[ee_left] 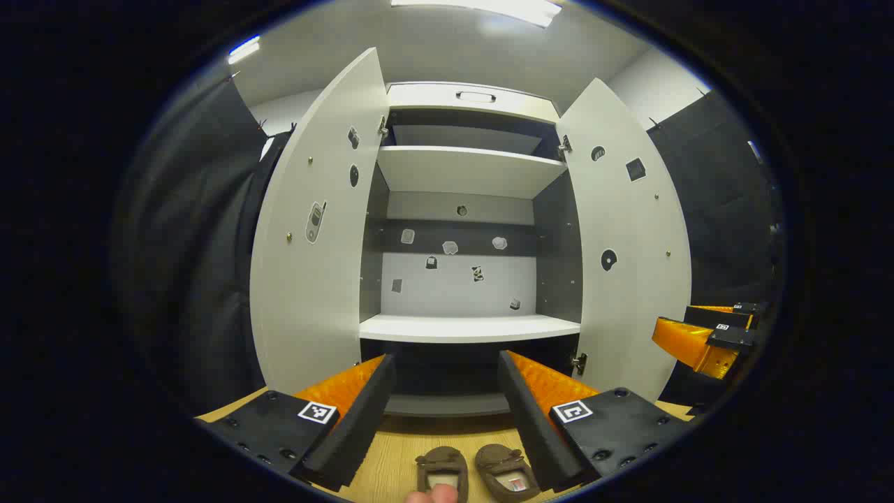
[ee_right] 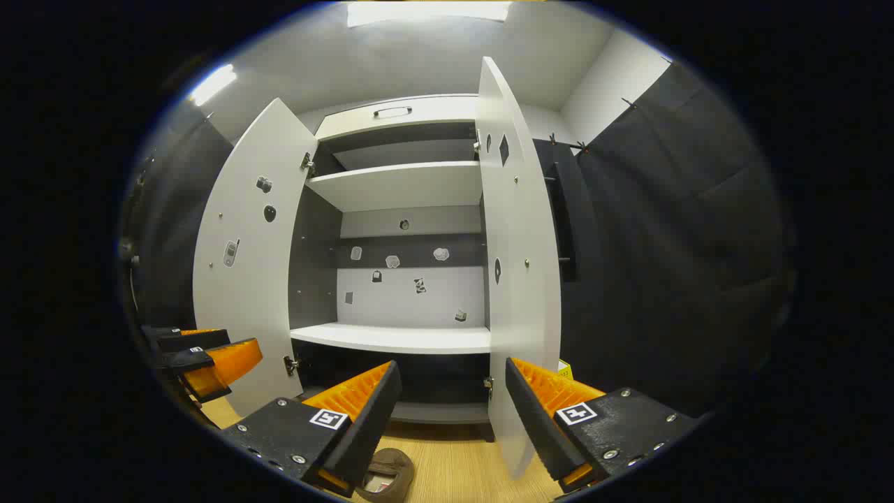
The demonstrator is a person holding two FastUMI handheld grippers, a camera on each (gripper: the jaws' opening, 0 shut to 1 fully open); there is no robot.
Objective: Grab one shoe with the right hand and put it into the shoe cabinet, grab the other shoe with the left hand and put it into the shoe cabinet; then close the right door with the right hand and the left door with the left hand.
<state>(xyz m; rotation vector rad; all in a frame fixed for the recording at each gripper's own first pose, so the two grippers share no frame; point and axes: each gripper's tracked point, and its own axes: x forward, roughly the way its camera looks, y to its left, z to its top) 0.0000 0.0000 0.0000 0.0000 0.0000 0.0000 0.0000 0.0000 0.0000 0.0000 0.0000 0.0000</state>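
- i judge the task barely begun: nothing is in the shoe cabinet (ee_left: 464,230) yet, and both doors stand swung wide.
- left door (ee_left: 307,230) hangs open at the cabinet's left edge; it is mine to close last, with the left gripper (ee_left: 447,405), whose jaws are spread apart and hold nothing.
- both shoes sit on the wooden floor (ee_left: 394,447) in front of the cabinet's bottom edge: the left shoe (ee_left: 441,469) and the right shoe (ee_left: 506,471) lie side by side, just beside each other, below the left gripper's fingers.
- right door (ee_left: 632,244) is open at the cabinet's right edge.
- the right gripper (ee_right: 450,412) is also released, jaws wide, empty; its first grab is not yet made.
- still to do: two grabs, two placements, two doors.
- the left gripper view gives me both shoes together, a fingertip (ee_left: 433,496) at the bottom edge, and the other gripper off to the right.
- the right gripper view gives one shoe, half hidden by its left finger, the right door nearly edge-on, and a yellow thing (ee_right: 564,367) low behind that door that i cannot identify.
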